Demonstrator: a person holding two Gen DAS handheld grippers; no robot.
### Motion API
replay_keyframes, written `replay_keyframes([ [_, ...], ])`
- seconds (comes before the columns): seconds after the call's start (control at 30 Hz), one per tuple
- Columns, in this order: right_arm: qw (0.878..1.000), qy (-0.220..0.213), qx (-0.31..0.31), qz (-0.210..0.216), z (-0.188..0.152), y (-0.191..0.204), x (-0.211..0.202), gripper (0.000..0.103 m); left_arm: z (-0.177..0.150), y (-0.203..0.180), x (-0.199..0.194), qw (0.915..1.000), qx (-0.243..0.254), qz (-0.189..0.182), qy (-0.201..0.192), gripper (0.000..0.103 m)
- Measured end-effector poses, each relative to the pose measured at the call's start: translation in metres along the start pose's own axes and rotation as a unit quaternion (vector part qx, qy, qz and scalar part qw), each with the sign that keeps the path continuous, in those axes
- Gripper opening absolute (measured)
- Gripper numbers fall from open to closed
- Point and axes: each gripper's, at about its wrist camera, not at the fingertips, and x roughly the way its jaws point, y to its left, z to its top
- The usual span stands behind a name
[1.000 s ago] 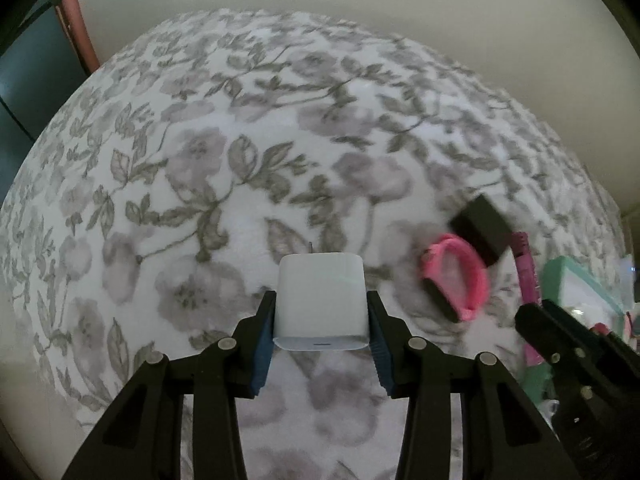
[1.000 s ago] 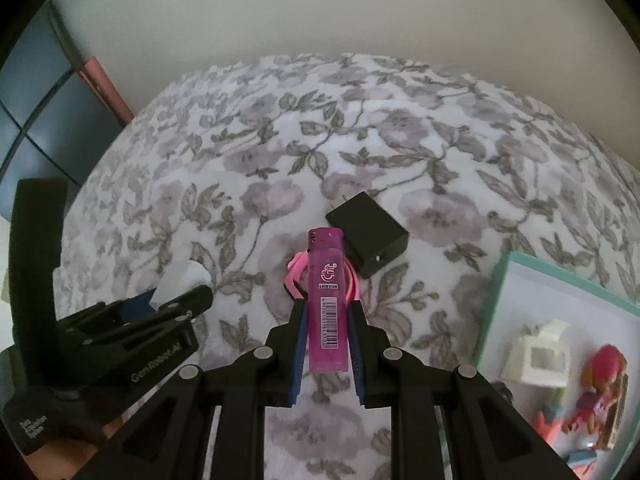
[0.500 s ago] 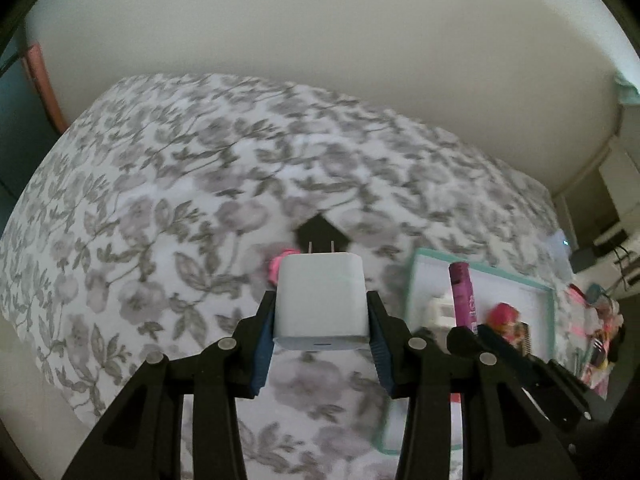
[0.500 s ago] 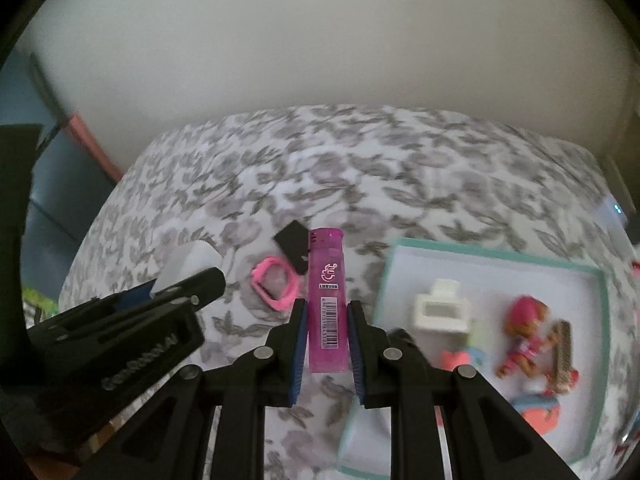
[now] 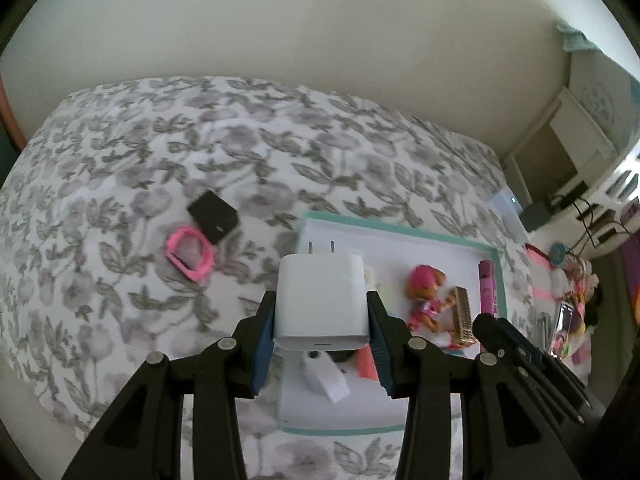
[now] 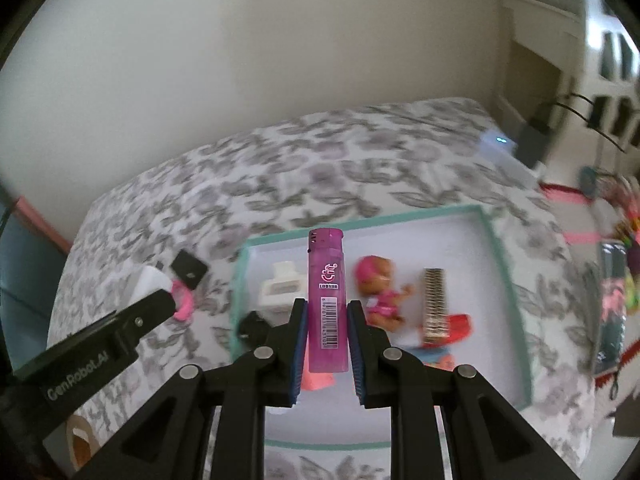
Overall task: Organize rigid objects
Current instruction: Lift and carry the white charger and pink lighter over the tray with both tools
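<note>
From the left wrist, the left gripper (image 5: 321, 316) has its jaws pinching a white charger (image 5: 321, 300), prongs forward, above the teal-rimmed tray (image 5: 400, 232) on the flowered bed (image 5: 120, 152). From the right wrist, the right gripper (image 6: 327, 332) clamps a purple lighter (image 6: 327, 300) upright over the same tray, beside a small doll (image 6: 380, 288).

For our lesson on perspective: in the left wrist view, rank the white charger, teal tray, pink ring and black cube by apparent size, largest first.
1. teal tray
2. white charger, enlarged by nearness in the left gripper
3. pink ring and black cube look alike; unranked.
</note>
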Motion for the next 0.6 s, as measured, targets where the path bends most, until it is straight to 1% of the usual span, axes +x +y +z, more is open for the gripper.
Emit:
replay_keyframes([
  [0.1, 1.000, 0.004, 0.018, -0.006, 0.000, -0.015, 0.002, 0.021, -0.006, -0.011, 0.009, 0.9999, 0.003, -0.008, 0.010, 0.044],
  [0.27, 0.999, 0.018, 0.030, -0.025, -0.001, -0.026, 0.012, 0.021, -0.017, -0.020, 0.030, 0.9995, 0.011, 0.001, 0.028, 0.044],
  [0.33, 0.999, 0.032, 0.030, -0.028, -0.002, -0.027, 0.022, 0.021, -0.021, -0.021, 0.040, 0.9992, 0.014, 0.005, 0.038, 0.044],
  [0.43, 0.997, 0.066, 0.037, -0.031, -0.008, -0.033, 0.041, 0.021, -0.029, -0.019, 0.054, 0.9983, 0.014, 0.008, 0.056, 0.044],
  [0.53, 0.996, 0.077, 0.039, -0.036, -0.010, -0.036, 0.048, 0.021, -0.033, -0.018, 0.061, 0.9975, 0.014, 0.000, 0.069, 0.044],
  [0.6, 0.995, 0.081, 0.042, -0.038, -0.012, -0.038, 0.051, 0.021, -0.035, -0.017, 0.063, 0.9974, 0.012, -0.005, 0.071, 0.044],
])
